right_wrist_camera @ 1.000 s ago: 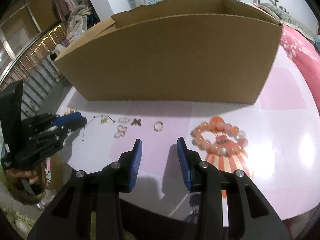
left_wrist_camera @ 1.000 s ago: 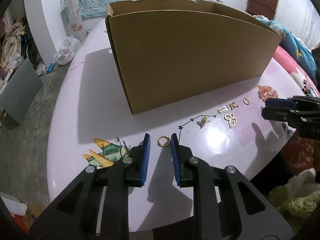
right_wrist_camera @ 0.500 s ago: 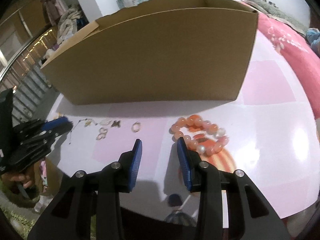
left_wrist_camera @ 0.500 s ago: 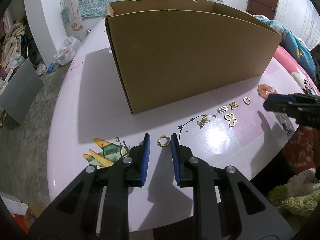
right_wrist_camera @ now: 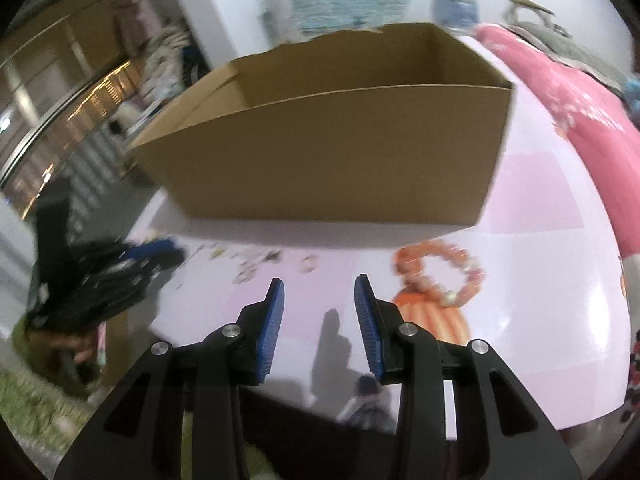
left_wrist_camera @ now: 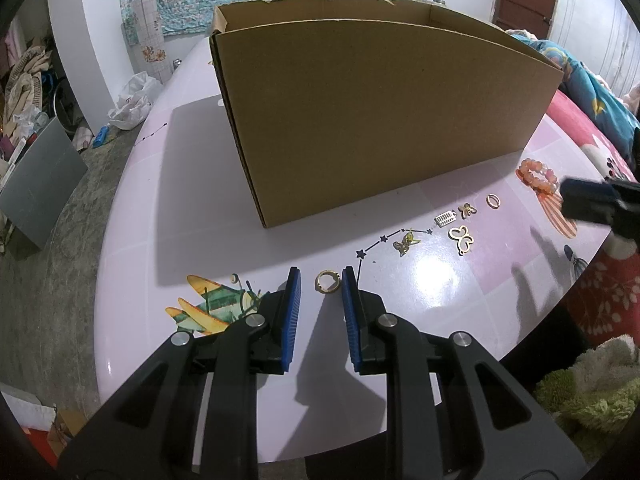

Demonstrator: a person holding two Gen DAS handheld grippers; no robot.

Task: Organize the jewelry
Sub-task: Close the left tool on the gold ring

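Observation:
A gold ring lies on the pink table, just ahead of my left gripper; its blue pads flank the ring without touching it, so it is open. Further right lie a gold charm, a butterfly outline, a silver tag, a small butterfly and a thin ring. An orange bead bracelet rests right of my right gripper, which hangs open and empty above the table. The cardboard box stands behind, open at the top.
The box fills the middle of the table. The table's near edge runs just under both grippers. A green fluffy rug lies below on the right, a grey board on the floor at left. Pink bedding lies at right.
My right gripper has risen and shifted, so the box top shows and the bracelet now sits right of its fingers. The left gripper and the gold ring have not moved.

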